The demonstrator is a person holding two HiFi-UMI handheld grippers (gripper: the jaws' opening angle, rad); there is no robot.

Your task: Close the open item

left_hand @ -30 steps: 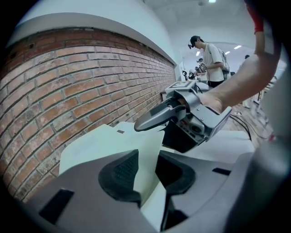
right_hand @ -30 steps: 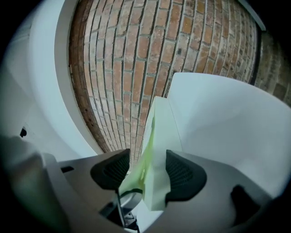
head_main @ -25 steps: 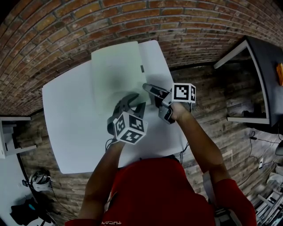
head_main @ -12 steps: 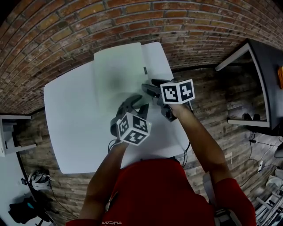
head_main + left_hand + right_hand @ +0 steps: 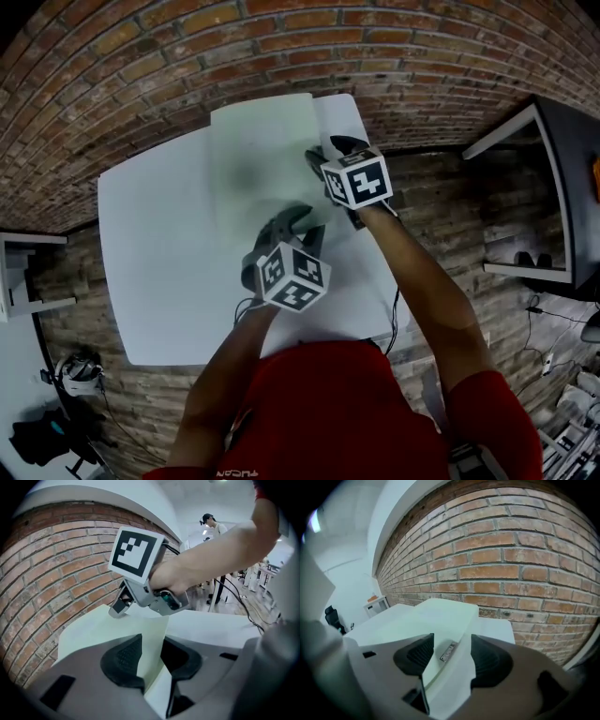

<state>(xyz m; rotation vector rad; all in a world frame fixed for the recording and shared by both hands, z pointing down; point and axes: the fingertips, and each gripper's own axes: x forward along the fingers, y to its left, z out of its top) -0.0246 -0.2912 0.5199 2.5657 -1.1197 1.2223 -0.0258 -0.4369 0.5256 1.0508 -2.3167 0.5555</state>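
Folder [image 5: 258, 155], pale green, lies on the white tabletop [image 5: 150, 262] by the brick wall, its right edge lifted between the parted jaws of the left hand-held gripper [image 5: 304, 223] and right hand-held gripper [image 5: 326, 151], neither pinching, probably to guide the cover flat.

- Bright, diffuse indoor light fills the head view; the white table [image 5: 150, 272] is nearly blown out, with no hard glare.
- A soft grey shadow lies near the middle of the pale green folder [image 5: 262, 131].
- Strong fisheye distortion bends the courses of the brick wall [image 5: 141, 56] in all three views, and both gripper views darken to black at the corners.
- In the left gripper view the far room is overexposed and the nearest foreground is soft.
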